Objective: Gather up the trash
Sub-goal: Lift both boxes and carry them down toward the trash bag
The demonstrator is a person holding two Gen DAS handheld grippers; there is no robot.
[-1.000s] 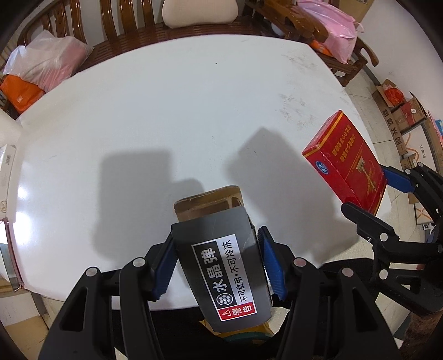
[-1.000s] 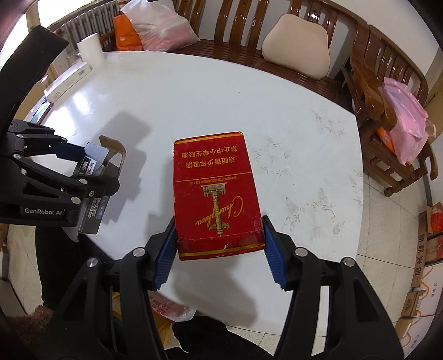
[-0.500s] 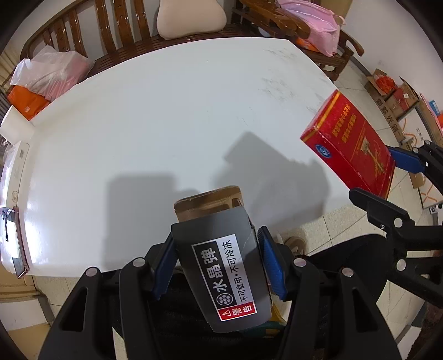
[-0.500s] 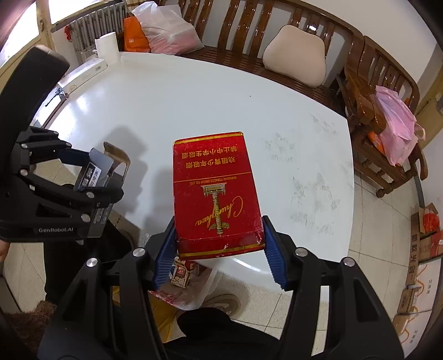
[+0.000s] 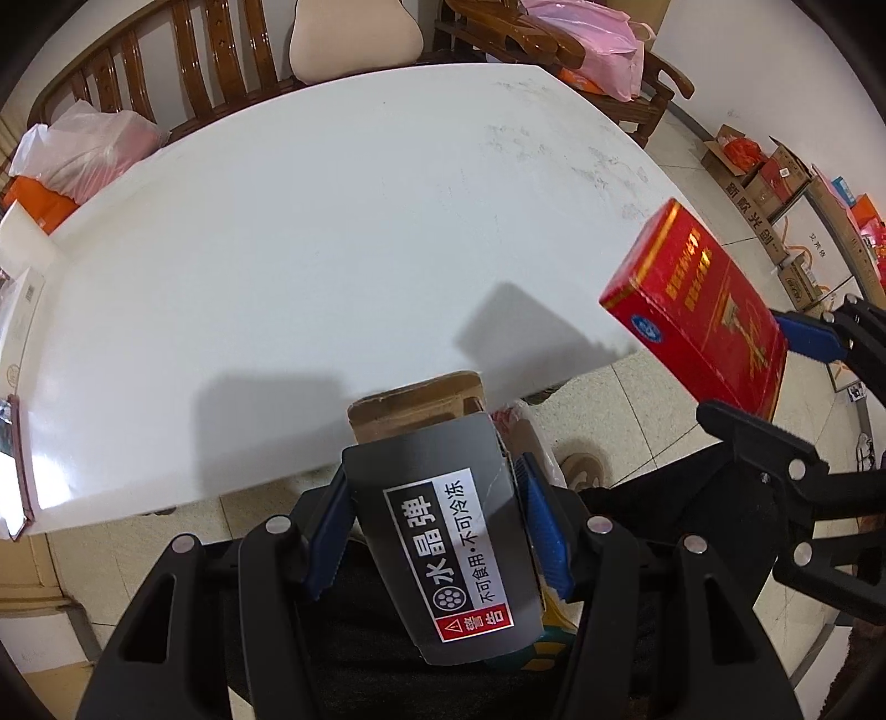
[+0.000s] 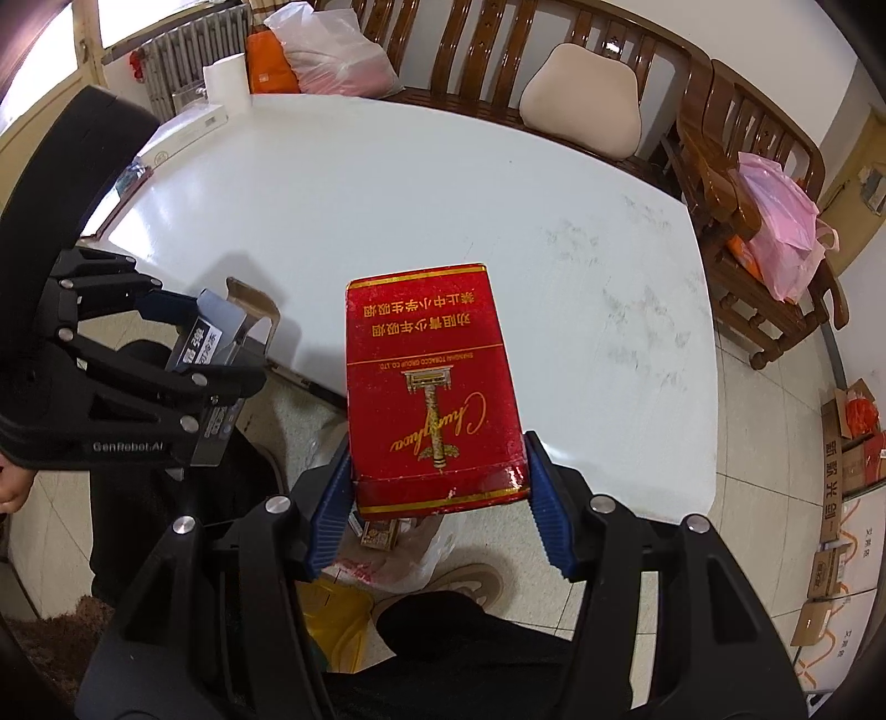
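left gripper (image 5: 437, 526): blue pads clamped on the sides of a grey box (image 5: 443, 531) with a black, white and red label, its far end an open brown cardboard flap; held clear of the white table (image 5: 310, 232), past the near edge. right gripper (image 6: 437, 504): pads clenched on the lower end of a red cigarette carton (image 6: 429, 387) with gold lettering, raised over the near table edge, tilted. below, on the tiled floor: a thin plastic bag (image 6: 398, 565) holding scraps, a yellow bag (image 6: 332, 626) just beside it. beyond the table: wooden bench (image 6: 487, 50) with a beige cushion (image 6: 584, 99), pink bag (image 6: 781, 221) on a wooden chair, cardboard boxes (image 5: 775, 183) by the wall.
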